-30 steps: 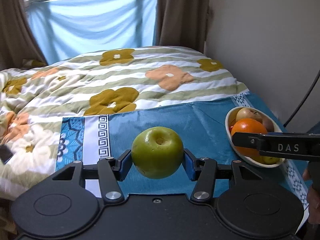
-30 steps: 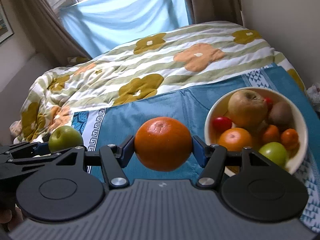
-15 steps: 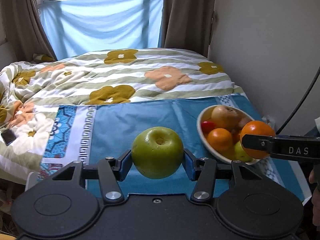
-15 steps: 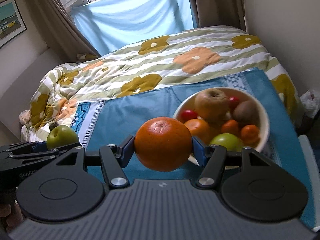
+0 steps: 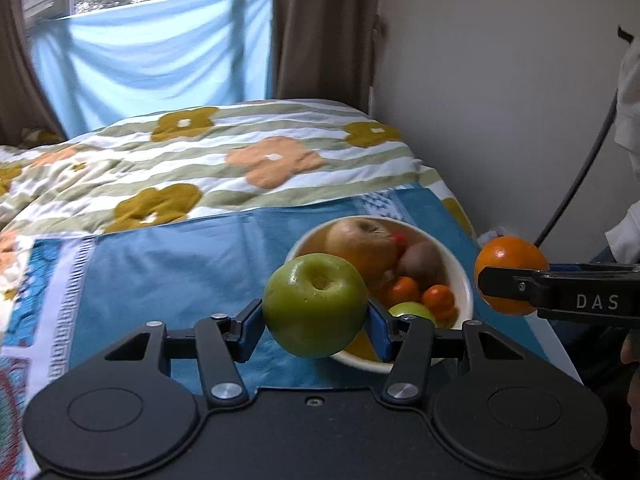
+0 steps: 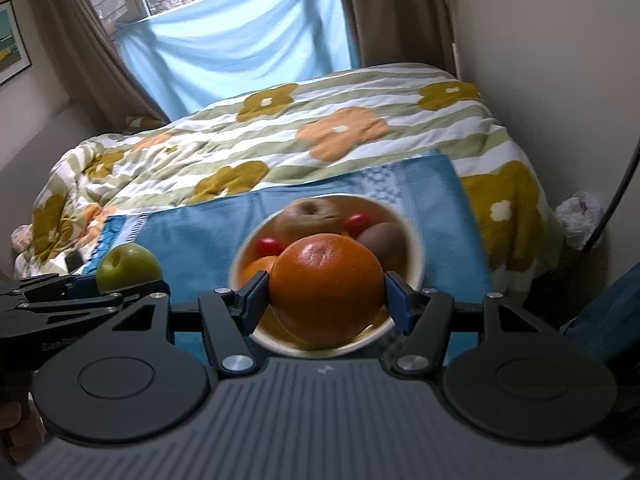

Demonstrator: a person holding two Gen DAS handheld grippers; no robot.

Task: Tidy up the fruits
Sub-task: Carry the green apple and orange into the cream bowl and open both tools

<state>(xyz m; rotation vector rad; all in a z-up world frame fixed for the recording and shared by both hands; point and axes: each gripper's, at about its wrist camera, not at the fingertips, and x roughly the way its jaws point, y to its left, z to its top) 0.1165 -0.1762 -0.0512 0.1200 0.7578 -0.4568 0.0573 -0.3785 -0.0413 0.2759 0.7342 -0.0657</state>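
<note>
Both grippers loaded, mid-carry. Left gripper (image 5: 316, 320) has its blue-padded fingers (image 5: 251, 328) clamped on a glossy green apple (image 5: 315, 305), stem dimple facing the camera, held up off the blue patterned cloth (image 5: 176, 272). Right gripper (image 6: 326, 300) fingers are closed on a large round orange (image 6: 326, 286), also held in the air.

Round white fruit bowl (image 5: 466, 280) sits on the cloth at the near end of the bed with the floral striped quilt (image 5: 240, 152). Already holds a big brownish apple (image 5: 362, 242), a brown kiwi (image 5: 420, 260), small orange mandarins (image 5: 438, 298), red cherry tomatoes (image 6: 269, 245) and a small green fruit (image 5: 412, 310).

Position: in the left wrist view the green apple overlaps the bowl's near-left rim; the orange sits out past the bowl's right edge. In the right wrist view the orange lines up right over the bowl, though height above it is hard to judge.

Step, my read: delivery phase, both fruits headed for the bowl. Nothing released yet.

Next move needs:
- go one at a time, two grippers over one bowl will crowd
- bowl is fairly full; lower onto a gap or stable spot, not on the tomatoes
- get low before opening the fingers, round fruit on a pile will roll out
- bed is soft, so don't press down on the bowl rim
</note>
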